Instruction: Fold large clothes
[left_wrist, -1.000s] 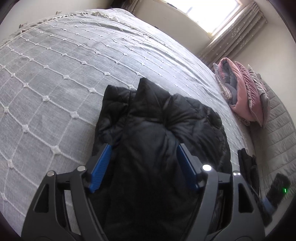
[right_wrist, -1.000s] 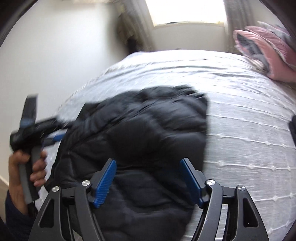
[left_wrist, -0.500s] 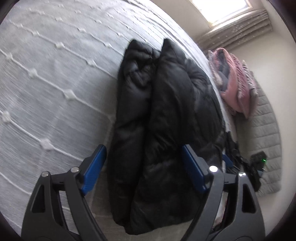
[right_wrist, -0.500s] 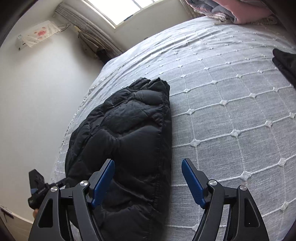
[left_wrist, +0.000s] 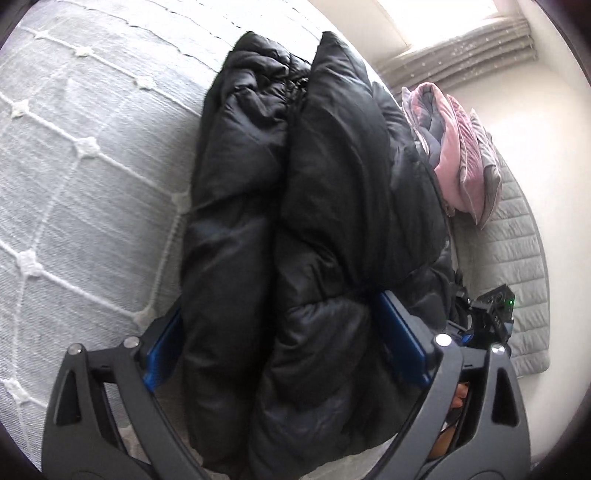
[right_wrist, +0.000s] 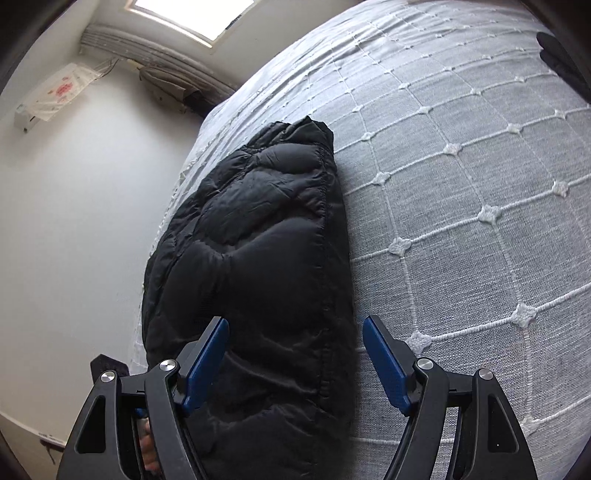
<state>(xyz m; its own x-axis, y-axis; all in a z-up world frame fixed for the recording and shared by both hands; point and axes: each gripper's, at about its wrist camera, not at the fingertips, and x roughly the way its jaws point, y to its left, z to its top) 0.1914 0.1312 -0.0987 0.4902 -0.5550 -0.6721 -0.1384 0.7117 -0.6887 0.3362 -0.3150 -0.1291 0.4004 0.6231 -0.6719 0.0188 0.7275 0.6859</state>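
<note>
- Daylight enters from the window (left_wrist: 439, 11), which is blown out white in both views.
- The jacket (right_wrist: 258, 266) shows soft sheen and little detail.
- Fisheye bends the bed (right_wrist: 461, 184); dark vignette at corners.
- Focus is sharp.

One jacket, one bed, two grippers.
There is one black puffer jacket (left_wrist: 303, 229), one bed (right_wrist: 461, 184), one pink and grey bedding pile (left_wrist: 458, 155) at the right, and two grippers: the left gripper (left_wrist: 284, 347), the right gripper (right_wrist: 295, 354).
</note>
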